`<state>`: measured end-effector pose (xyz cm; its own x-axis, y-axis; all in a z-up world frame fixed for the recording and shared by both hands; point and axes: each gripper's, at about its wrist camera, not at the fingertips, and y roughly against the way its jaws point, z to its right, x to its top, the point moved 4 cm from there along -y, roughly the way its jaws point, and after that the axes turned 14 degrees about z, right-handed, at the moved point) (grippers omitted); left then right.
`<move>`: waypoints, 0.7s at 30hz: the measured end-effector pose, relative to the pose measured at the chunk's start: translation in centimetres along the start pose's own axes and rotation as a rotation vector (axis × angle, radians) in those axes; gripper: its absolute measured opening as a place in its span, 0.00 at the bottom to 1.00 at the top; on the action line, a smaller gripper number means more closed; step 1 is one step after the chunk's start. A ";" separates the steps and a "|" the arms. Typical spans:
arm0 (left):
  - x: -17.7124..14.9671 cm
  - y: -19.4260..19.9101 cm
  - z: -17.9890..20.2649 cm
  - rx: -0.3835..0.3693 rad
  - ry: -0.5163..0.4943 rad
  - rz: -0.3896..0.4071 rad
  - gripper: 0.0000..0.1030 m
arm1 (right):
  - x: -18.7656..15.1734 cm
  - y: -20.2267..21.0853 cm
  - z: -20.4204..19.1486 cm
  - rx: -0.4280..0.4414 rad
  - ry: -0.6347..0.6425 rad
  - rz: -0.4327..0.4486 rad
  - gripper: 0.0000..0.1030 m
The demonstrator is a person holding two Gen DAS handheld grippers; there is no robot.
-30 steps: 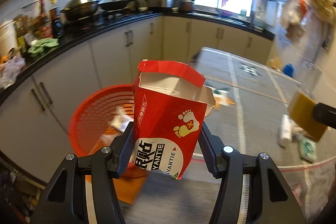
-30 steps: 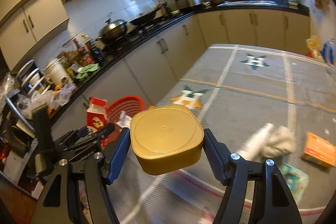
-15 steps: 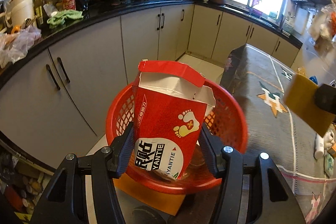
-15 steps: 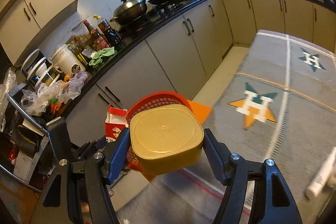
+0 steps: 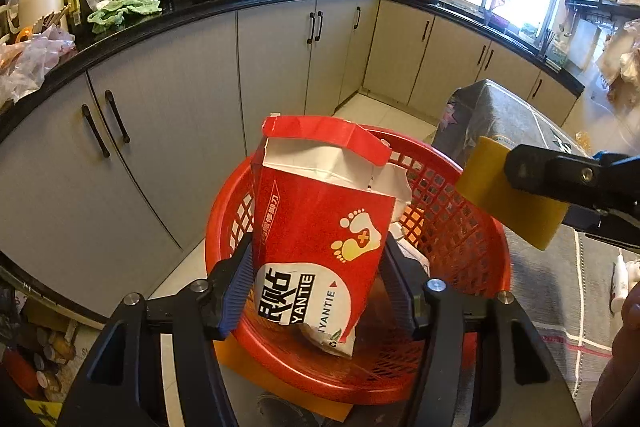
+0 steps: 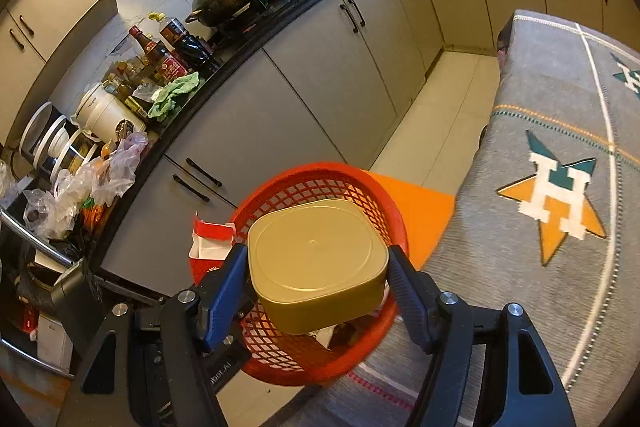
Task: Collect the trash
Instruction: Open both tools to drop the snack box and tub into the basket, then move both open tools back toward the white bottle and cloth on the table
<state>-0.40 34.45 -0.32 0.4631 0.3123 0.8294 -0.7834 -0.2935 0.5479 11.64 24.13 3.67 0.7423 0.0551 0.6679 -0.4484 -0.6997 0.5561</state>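
Between the jaws of the left gripper [image 5: 318,291], which were easing open, a torn red box [image 5: 320,227] hung over the red basket [image 5: 452,215], pads touching its sides. The right gripper [image 6: 318,281] clamped a gold tub [image 6: 316,255] above the same basket. Dropping was in hand; next, both should let go fully.

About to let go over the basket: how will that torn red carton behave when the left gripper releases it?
The red carton is likely light and empty: its torn top gapes open. It probably crumples easily, being thin card with ragged flaps. As the left gripper jaws open, it should drop into the red basket below, perhaps tipping sideways.
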 end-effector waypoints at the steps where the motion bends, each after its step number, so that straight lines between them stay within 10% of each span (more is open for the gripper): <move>1: 0.0 0.0 -0.1 -0.003 0.004 0.000 0.60 | 0.0 -0.1 0.0 0.009 -0.014 0.000 0.73; 21: -0.5 5.1 4.3 -0.041 -0.054 0.065 0.71 | -1.7 10.3 2.5 -0.018 0.022 0.135 0.78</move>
<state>-2.84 28.91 2.55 0.4314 0.2443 0.8684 -0.8284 -0.2741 0.4886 7.04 15.06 7.04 0.6635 -0.0236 0.7478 -0.5528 -0.6890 0.4688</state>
